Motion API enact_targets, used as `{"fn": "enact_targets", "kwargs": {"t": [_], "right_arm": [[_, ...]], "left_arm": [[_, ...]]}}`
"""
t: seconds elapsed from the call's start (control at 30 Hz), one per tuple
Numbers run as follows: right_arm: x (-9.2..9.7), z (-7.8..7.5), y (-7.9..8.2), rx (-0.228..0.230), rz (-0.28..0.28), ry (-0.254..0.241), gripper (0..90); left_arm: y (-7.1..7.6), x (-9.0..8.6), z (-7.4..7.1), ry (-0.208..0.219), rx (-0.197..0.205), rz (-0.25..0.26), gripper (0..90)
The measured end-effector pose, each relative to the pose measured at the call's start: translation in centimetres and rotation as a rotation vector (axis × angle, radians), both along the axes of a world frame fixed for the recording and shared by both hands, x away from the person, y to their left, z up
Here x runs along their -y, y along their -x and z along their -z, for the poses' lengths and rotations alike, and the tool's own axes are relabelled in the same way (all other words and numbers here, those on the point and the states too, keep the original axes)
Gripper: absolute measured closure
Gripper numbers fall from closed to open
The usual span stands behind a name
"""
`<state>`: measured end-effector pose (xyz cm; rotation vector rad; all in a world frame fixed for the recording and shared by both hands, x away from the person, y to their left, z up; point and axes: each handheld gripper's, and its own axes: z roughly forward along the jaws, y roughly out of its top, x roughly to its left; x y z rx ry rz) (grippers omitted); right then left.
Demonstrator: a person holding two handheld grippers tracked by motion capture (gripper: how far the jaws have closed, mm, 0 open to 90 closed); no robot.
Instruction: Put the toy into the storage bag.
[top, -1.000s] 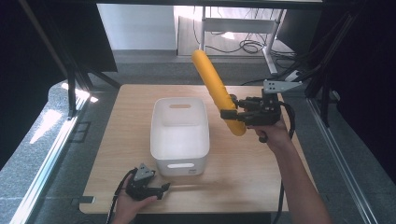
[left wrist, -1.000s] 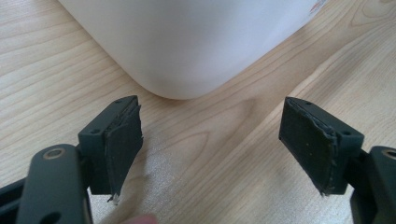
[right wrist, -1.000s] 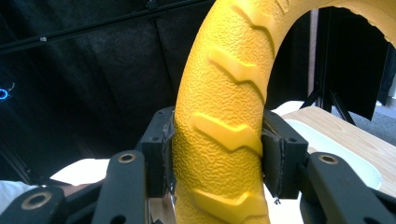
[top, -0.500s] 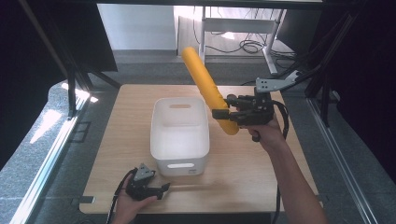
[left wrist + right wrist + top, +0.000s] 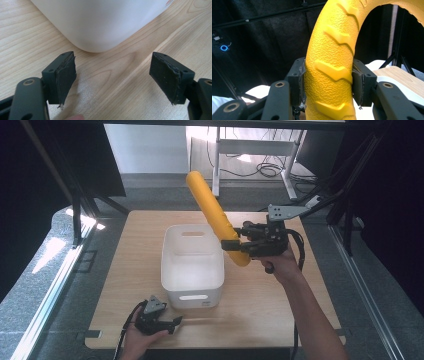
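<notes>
Clamped near its lower end by the right gripper, one long yellow foam roll is held tilted above the table, its upper end leaning away toward the far left and its lower tip hanging just beside the right rim of the white bin. Seen in the right gripper view, both black pads are pressed flat against the roll, whose surface is pebbled and crossed by raised chevron ridges. Two grippers are counted in the high view, each carried in one hand and each topped by a grey three-cornered plate. One bin is counted: a smooth, white plastic tub with rounded corners and slot handles cut into its end walls, standing on the middle of the table. At the near edge, just in front of the bin, the left gripper is held low over the pale wood-grain tabletop, and in the left gripper view its jaws are spread wide with nothing between them, the worn, ragged-edged pads flanking a rounded corner of the bin. One black cable is trailed from each gripper.
</notes>
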<state>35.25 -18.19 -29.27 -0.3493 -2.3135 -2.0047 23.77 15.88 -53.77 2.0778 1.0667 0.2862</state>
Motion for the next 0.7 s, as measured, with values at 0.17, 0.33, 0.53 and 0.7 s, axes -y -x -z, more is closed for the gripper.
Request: {"fn": "enact_targets", "kwargs": {"t": [0.17, 0.33, 0.53, 0.7], "right_arm": [[-0.8, 0.1, 0.0, -0.002, -0.021, 0.003, 51.6], [-1.5, 0.1, 0.1, 0.0, -0.029, 0.006, 51.6], [-2.5, 0.0, 0.4, 0.004, -0.059, 0.004, 51.6], [-3.3, 0.3, 0.6, 0.002, -0.084, 0.009, 51.6]], "left_arm": [[0.0, 0.0, 0.0, 0.001, 0.002, -0.003, 21.5], [0.0, 0.0, 0.0, 0.003, 0.002, -0.001, 21.5], [0.0, 0.0, 0.0, -0.001, 0.002, 0.002, 21.5], [0.0, 0.0, 0.0, -0.001, 0.001, 0.004, 21.5]]}}
